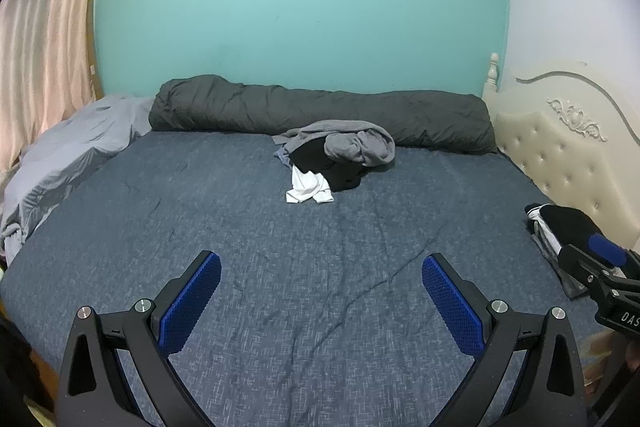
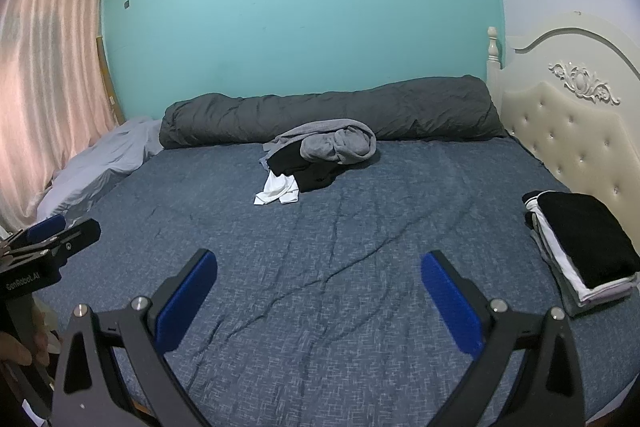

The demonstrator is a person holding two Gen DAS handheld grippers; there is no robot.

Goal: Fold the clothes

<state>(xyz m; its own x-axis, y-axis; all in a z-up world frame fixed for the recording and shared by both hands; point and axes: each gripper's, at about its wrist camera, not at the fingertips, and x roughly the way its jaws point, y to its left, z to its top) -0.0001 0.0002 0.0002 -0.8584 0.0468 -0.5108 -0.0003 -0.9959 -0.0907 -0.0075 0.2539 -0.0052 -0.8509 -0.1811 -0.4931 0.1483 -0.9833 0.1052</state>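
A: What is hard to make out here?

B: The pile (image 1: pixel 332 157) of unfolded clothes, mostly. It sits far back on the bed (image 1: pixel 280 259), just in front of the dark rolled duvet (image 1: pixel 320 111). A grey garment lies on top, black cloth under it, a white piece (image 1: pixel 306 189) spilling out toward the front. How many garments are in there I cannot tell.

A: And the folded ones?

B: A stack (image 2: pixel 580 247) at the right edge of the bed, near the headboard (image 2: pixel 576 135). Black on top, with white and grey layers under it. In the left wrist view the other tool covers part of it.

A: The tongs?

B: Both wide apart, nothing between the blue pads. The left gripper (image 1: pixel 320 291) hangs over bare sheet at the near side; the right gripper (image 2: pixel 318 287) does too, well apart from both heaps.

A: Anything cut off?

B: A hand (image 2: pixel 16 347) shows at the left edge of the right wrist view, only partly. A pale sheet (image 1: pixel 68 155) is bunched at the bed's left side, by the curtain (image 1: pixel 40 39). No containers show.
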